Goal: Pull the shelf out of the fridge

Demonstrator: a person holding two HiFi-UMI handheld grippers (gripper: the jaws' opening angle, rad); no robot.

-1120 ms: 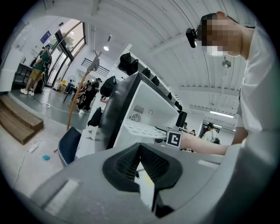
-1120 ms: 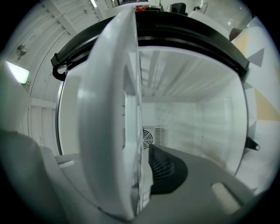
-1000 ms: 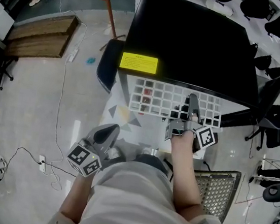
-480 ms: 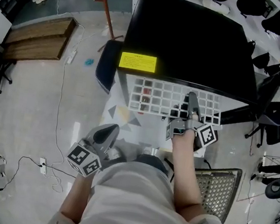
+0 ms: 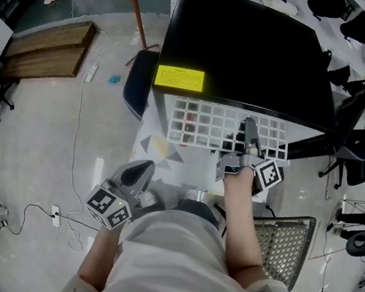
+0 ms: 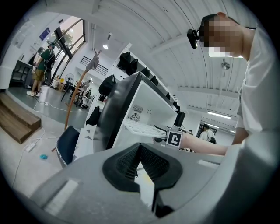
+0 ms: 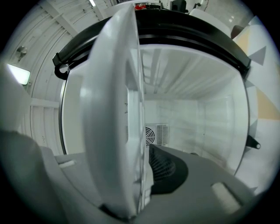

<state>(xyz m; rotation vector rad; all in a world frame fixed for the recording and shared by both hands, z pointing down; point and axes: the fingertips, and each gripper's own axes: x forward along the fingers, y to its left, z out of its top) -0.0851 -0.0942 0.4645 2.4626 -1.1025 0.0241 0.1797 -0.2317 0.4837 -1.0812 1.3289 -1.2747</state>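
Head view, left to right — next to nothing changed over the last second.

Far left: left gripper low beside the person, well apart from the fridge, jaws together on nothing. Same in the left gripper view, with only floor past the pads. Idle, no part in the pull as yet.

Middle: white grid shelf jutting partway from under the fridge's black top, back part inside. Sits in the same spot as before against the yellow label.

Right: right gripper reaching over the shelf's front edge, unmoved. In the right gripper view, clamped on that shelf — white edge filling the gap, one black pad pressed to it, the other hidden behind it. Bare fridge interior beyond.

Reads as a pause mid-pull: grip secure, shelf only part out. Needs a further straight, level draw toward the person to free it. Risks snagging on the fridge walls if tilted.
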